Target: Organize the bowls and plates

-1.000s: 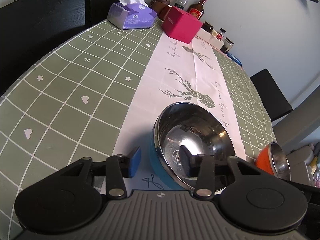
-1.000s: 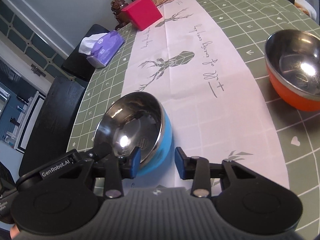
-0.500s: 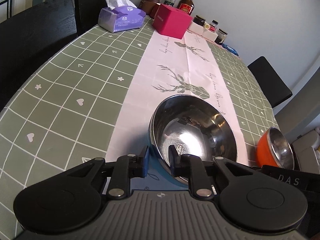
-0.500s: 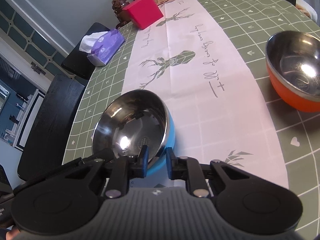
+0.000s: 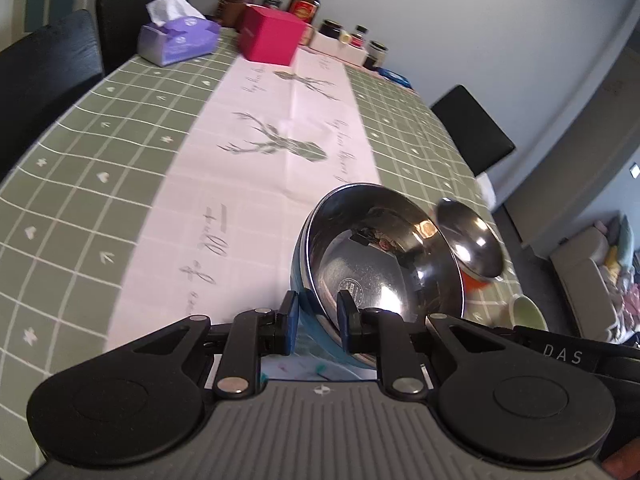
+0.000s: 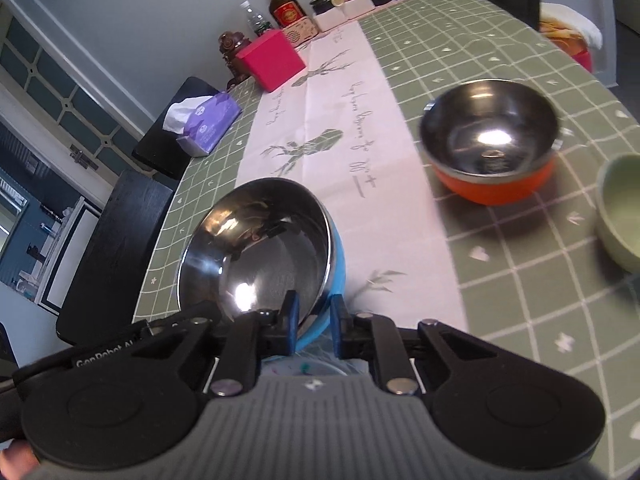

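1. Your left hand-held gripper [image 5: 316, 316] is clamped on the near rim of the blue bowl [image 5: 380, 264]: one pad sits on the blue outer wall, the other inside against the steel lining.
2. Your right hand-held gripper [image 6: 314, 322] pinches the same blue bowl [image 6: 260, 248] at its rim, with one pad inside on the steel and the other outside on the blue wall.
3. The blue bowl lies directly ahead of both pairs of fingers and is tilted, its open mouth turned toward each camera. It appears raised off the worktop [image 5: 100, 184], though you cannot tell this for certain.
4. In the left view the orange bowl [image 5: 472, 248] shows just past the blue bowl's far rim, partly hidden behind it.
5. In the right view the orange bowl [image 6: 492, 140] stands upright on the green checked cloth, well apart from the blue bowl and to its right, beside the pink runner [image 6: 340, 128].
6. A pale green bowl [image 6: 620, 208] sits at the right edge, near the orange one.
7. At the far end of the worktop you have a pink box [image 6: 270, 60], a purple tissue box [image 6: 208, 122] and a row of bottles [image 6: 284, 6].
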`<state>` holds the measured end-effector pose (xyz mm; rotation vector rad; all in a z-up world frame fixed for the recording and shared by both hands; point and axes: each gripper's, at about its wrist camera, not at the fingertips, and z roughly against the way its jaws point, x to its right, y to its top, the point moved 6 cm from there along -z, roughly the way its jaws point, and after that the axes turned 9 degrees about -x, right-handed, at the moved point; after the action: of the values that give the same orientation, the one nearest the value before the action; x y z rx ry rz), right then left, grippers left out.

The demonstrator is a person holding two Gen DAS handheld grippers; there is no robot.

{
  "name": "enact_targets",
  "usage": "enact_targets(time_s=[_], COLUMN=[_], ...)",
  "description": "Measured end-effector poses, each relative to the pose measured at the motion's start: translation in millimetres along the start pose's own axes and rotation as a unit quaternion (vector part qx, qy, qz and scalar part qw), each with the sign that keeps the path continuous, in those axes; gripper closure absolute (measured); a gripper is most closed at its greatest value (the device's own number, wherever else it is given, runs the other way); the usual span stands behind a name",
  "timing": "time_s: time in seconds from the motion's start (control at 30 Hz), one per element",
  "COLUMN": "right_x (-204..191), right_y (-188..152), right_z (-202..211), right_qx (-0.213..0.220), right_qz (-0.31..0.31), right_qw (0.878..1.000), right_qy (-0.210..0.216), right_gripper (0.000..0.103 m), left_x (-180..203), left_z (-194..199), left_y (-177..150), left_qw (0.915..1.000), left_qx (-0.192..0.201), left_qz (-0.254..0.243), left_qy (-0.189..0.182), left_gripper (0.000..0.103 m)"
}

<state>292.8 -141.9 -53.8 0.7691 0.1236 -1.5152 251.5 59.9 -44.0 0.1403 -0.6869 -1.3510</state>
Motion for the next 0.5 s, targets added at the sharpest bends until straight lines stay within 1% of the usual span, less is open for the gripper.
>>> enact_targets(time_s=[0.17, 0.37, 0.5], right_x=[27.6, 65.9, 87.7], right_y=[-21.6, -49.4, -62.0], right_z=[33.8, 61.3, 73.7], right_qx=[0.011, 0.015, 0.022], right_qz=[-0.005, -0.018, -0.031], right_qw=[1.0, 1.0, 0.999], right_qy=[-0.007, -0.013, -0.019], right_gripper=[0.089, 0.089, 0.089], left_x=[28.7, 55.0, 67.6], left_z=[2.4, -7.1, -16.4], left_y=[-26.5, -61.0, -78.8], left_qw=[0.9993, 0.9959, 0.9928], left_qx=[-0.019, -0.067, -0.092], left_qz=[-0.017, -0.029, -0.037], left_qy=[-0.027, -0.053, -0.067], left_gripper=[0.081, 0.081, 0.08])
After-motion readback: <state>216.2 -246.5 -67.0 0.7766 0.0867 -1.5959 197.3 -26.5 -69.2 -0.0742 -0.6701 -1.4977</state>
